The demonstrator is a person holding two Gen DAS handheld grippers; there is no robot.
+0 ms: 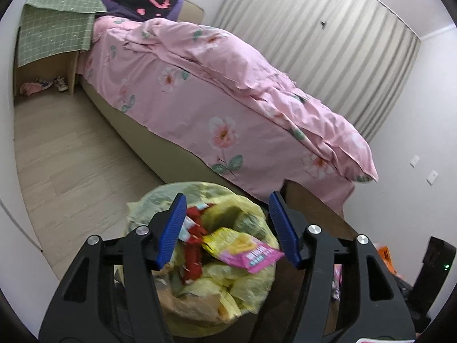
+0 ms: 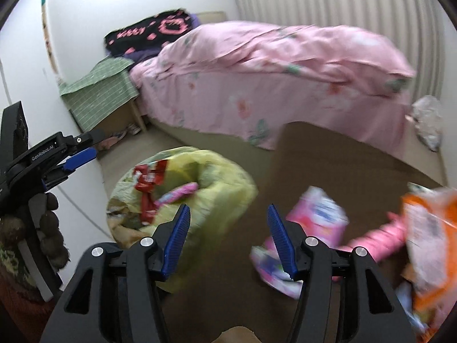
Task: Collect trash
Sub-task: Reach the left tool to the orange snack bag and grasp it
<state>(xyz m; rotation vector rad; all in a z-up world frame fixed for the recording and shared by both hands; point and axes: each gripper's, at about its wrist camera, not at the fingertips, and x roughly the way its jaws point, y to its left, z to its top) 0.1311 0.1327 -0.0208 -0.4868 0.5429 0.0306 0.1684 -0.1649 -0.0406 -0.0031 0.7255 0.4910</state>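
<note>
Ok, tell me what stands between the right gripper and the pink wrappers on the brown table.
Nothing visible does. The right gripper is open and empty, and the nearest pink wrapper lies on the brown table just past its right finger, with only bare tabletop between. The yellow trash bag sits off to the left.

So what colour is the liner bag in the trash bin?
Pale yellow liner bag, clearest in the left wrist view.

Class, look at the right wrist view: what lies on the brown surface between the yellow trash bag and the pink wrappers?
Nothing: between the yellow trash bag and the pink wrappers the brown surface is bare. The open right gripper hangs over that stretch. Seen in the right wrist view.
</note>
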